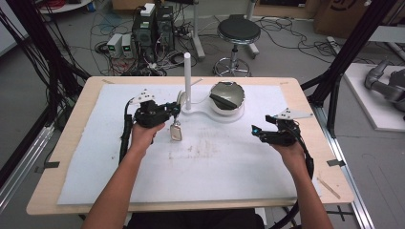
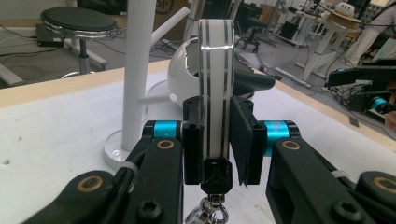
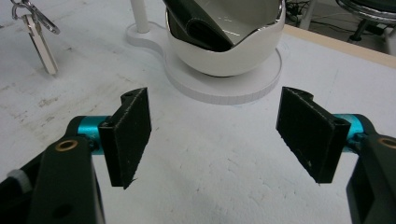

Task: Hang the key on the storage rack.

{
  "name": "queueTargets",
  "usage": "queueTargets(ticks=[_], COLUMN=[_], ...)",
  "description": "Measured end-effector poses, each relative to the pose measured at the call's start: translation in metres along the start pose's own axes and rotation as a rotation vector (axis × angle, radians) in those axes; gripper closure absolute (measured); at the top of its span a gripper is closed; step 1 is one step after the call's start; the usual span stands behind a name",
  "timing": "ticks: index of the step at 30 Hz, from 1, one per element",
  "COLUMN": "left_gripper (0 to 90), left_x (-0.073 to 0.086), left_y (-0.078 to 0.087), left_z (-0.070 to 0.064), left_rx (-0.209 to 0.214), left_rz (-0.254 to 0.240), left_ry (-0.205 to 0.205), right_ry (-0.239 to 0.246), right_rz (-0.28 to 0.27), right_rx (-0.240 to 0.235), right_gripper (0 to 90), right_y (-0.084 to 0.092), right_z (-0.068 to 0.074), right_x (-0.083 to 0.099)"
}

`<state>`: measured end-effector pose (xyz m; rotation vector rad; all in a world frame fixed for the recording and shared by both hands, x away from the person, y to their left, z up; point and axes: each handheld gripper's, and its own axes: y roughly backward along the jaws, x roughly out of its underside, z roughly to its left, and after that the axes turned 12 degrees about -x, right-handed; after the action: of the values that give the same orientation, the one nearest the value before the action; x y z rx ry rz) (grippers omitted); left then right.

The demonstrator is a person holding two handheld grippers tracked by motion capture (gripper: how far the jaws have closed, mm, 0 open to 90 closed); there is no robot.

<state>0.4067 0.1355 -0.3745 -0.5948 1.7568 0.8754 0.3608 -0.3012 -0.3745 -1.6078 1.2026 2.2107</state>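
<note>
Two tools: left tool (image 1: 173,109) raised gripping keychain strap (image 2: 215,93); right tool (image 3: 217,135) level, agape.

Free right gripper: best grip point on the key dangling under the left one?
Take the key by its flat blade, low, from the right gripper's side, fingers on both faces. It hangs free below the left gripper, which clamps the strap loop.

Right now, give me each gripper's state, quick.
Left gripper: closed on the striped keychain strap, key ring hanging below.
Right gripper: open, nothing between the jaws.
</note>
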Motion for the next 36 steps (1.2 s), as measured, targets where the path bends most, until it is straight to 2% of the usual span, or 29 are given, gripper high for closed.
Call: queueTargets(ticks=[17, 20, 25, 29, 36], left_gripper=[75.2, 75.2, 75.2, 75.2, 75.2], left_x=[-0.003, -0.005, -0.001, -0.001, -0.007], left_y=[-0.014, -0.017, -0.023, -0.026, -0.029], left_z=[-0.006, -0.008, -0.006, -0.006, -0.005], left_rx=[0.024, 0.026, 0.015, 0.01, 0.007], left_rz=[0.014, 0.002, 0.037, 0.026, 0.025], left_ry=[0.02, 0.022, 0.026, 0.044, 0.041], right_ry=[-0.007, -0.007, -0.01, -0.012, -0.011], right_rz=[-0.005, -0.006, -0.008, -0.01, -0.009], right_rx=[-0.003, -0.003, -0.003, -0.002, -0.005], right_gripper=[26.9, 26.9, 26.9, 26.9, 26.9], right_y=[0.001, 0.001, 0.002, 0.003, 0.002], right_z=[0.0, 0.0, 0.0, -0.001, -0.001], right_x=[0.0, 0.0, 0.0, 0.0, 0.001])
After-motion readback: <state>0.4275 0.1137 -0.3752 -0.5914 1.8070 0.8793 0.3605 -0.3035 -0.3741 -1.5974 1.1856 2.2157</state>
